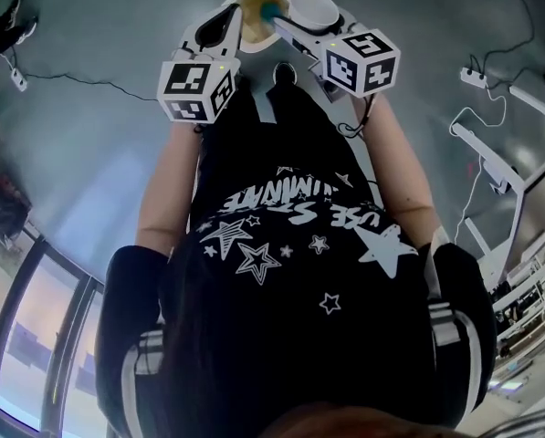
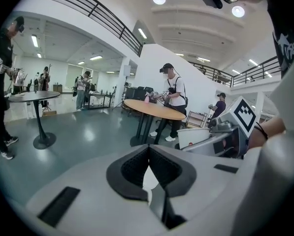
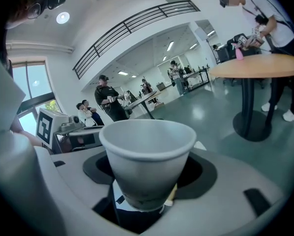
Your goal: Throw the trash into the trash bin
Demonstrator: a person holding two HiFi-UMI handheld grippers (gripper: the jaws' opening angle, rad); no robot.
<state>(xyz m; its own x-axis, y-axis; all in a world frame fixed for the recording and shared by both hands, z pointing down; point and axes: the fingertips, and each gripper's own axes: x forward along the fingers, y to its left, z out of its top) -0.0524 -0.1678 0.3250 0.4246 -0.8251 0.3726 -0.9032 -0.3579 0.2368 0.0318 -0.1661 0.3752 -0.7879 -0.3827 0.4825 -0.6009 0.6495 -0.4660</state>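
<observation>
Keep the white paper cup (image 3: 147, 141) upright (dregs might spill) in the right tongs (image 3: 147, 178), which grasp its lower wall, until a trash bin comes into sight; none shows in any view. The left tongs (image 2: 149, 167) are clenched. Only the head view shows both over the grey floor (image 1: 89, 135).

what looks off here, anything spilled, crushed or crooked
Nothing stands out: the paper cup sits undented in the right gripper, no spill showing; the left gripper pinches what looks like a thin white scrap.
</observation>
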